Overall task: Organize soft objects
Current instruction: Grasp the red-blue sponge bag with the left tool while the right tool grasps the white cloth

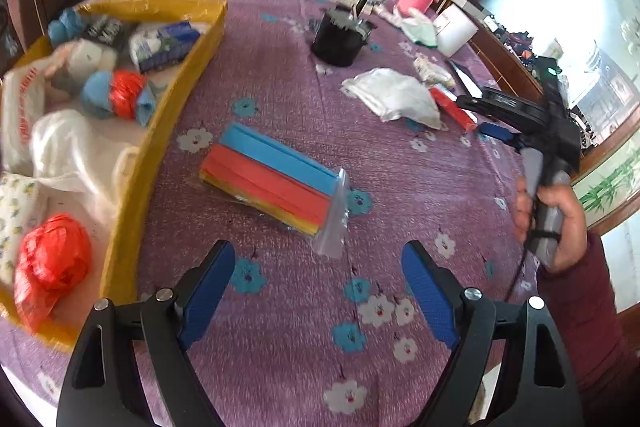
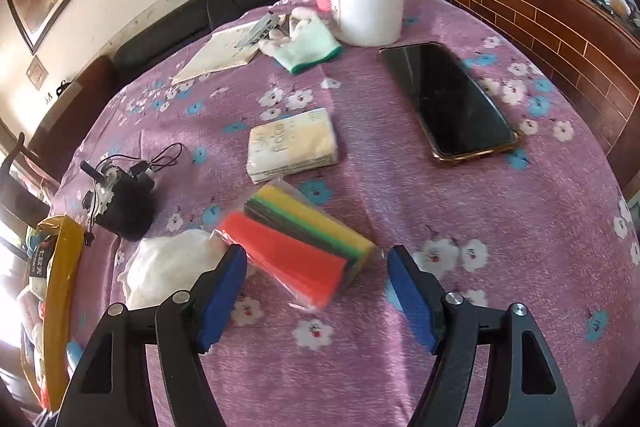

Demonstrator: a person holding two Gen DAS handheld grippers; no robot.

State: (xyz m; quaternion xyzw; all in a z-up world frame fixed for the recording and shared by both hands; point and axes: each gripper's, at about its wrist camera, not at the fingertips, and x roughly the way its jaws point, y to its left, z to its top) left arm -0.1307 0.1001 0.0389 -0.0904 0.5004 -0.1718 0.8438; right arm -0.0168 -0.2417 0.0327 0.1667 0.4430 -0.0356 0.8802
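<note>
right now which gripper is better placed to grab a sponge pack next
Either could: each open gripper faces its own bagged sponge pack. The right gripper is closer, the sponge pack already partly between its fingers. The left gripper sits just short of the blue-and-red pack.

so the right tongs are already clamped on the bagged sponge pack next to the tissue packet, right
Not clamped. The right wrist view shows the right tongs open, with the bagged sponge pack lying on the cloth ahead of them, untouched. It does lie next to the tissue packet.
</note>
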